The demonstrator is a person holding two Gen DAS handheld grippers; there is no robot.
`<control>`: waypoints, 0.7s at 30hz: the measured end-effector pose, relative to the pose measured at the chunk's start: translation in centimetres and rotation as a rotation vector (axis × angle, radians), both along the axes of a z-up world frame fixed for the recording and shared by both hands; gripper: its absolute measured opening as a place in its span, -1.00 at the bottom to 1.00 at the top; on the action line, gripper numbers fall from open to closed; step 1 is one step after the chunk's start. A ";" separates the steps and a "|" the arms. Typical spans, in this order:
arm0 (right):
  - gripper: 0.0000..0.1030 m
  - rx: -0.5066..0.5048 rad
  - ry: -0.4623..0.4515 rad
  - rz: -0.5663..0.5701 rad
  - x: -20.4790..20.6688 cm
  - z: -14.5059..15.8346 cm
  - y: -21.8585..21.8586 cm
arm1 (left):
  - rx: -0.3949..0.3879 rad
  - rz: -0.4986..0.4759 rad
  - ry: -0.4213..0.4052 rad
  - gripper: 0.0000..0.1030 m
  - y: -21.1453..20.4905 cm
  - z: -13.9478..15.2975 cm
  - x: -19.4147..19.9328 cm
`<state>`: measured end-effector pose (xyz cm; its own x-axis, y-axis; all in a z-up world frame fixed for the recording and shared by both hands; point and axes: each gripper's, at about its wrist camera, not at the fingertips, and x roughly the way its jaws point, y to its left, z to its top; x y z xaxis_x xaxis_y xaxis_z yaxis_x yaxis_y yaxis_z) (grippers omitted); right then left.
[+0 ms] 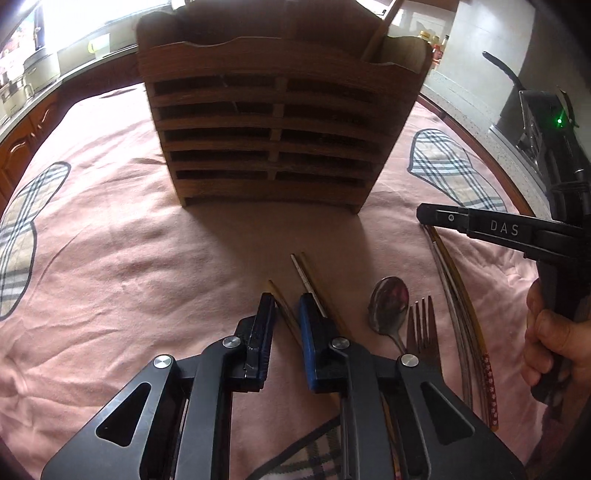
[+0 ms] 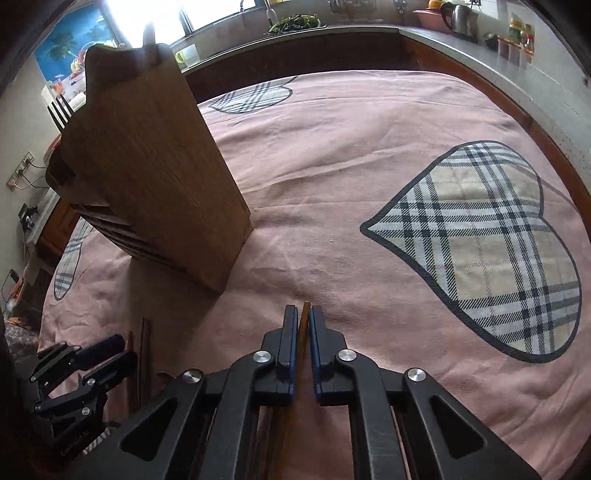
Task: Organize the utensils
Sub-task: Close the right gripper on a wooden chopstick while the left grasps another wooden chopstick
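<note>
A wooden slatted utensil holder (image 1: 273,122) stands on the pink cloth; it also shows in the right wrist view (image 2: 155,177). My left gripper (image 1: 286,299) is narrowly open low over the cloth, its jaws either side of a brown chopstick (image 1: 282,304); a second pair of chopsticks (image 1: 306,277) lies by its right finger. A spoon (image 1: 389,302), a fork (image 1: 421,325) and long chopsticks (image 1: 454,295) lie to the right. My right gripper (image 2: 303,314) is shut on an amber chopstick (image 2: 303,325); it also shows in the left wrist view (image 1: 424,216).
The pink cloth (image 2: 369,166) with plaid heart patches (image 2: 487,236) covers the table. Kitchen counters with a kettle (image 2: 458,14) and jars (image 2: 517,37) run behind. The left gripper shows at the lower left in the right wrist view (image 2: 110,350).
</note>
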<state>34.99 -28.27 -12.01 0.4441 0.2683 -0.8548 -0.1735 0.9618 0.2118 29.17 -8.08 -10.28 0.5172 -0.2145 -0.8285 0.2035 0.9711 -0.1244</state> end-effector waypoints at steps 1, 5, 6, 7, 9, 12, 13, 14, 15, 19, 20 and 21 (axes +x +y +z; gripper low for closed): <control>-0.88 0.015 -0.003 -0.014 -0.2 0.1 -0.5 | -0.009 -0.018 0.001 -0.86 -0.3 0.0 0.2; -0.89 0.049 -0.023 -0.062 -1.1 0.8 -2.5 | -0.035 -0.059 0.012 -0.90 -0.2 0.3 0.2; -0.89 0.062 -0.026 -0.071 -1.4 1.0 -3.1 | -0.035 -0.066 0.011 -0.91 0.2 0.3 0.0; -0.89 0.072 -0.030 -0.079 -1.7 1.2 -3.6 | -0.045 -0.068 0.016 -0.91 0.8 0.4 -0.1; -0.89 0.090 -0.042 -0.096 -2.4 1.6 -4.6 | -0.080 -0.064 0.041 -0.91 2.1 0.3 -0.3; -0.89 0.106 -0.043 -0.106 -2.7 1.8 -5.7 | -0.084 -0.047 0.060 -0.90 3.4 0.2 -0.3; -0.89 0.107 -0.039 -0.106 -2.7 1.7 -5.8 | -0.087 -0.046 0.062 -0.90 3.6 0.2 -0.3; -0.89 0.107 -0.035 -0.105 -2.4 1.4 -5.5 | -0.088 -0.048 0.067 -0.89 3.7 0.1 -0.3; -0.90 0.112 -0.030 -0.104 -2.3 1.3 -5.5 | -0.083 -0.051 0.068 -0.89 3.6 0.1 -0.2; -0.90 0.129 -0.032 -0.101 -2.3 1.5 -5.1 | -0.013 -0.080 0.065 -0.83 2.0 0.2 0.1; -0.90 0.132 -0.037 -0.099 -2.4 1.7 -4.7 | 0.008 -0.092 0.065 -0.80 1.4 0.2 0.2; -0.90 0.129 -0.047 -0.098 -2.6 1.9 -4.3 | 0.031 -0.108 0.062 -0.79 1.2 0.2 0.3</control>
<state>32.34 -32.56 -10.13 0.5125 0.3281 -0.7935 -0.0934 0.9399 0.3283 29.43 -6.89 -10.07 0.4404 -0.2395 -0.8652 0.2995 0.9477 -0.1099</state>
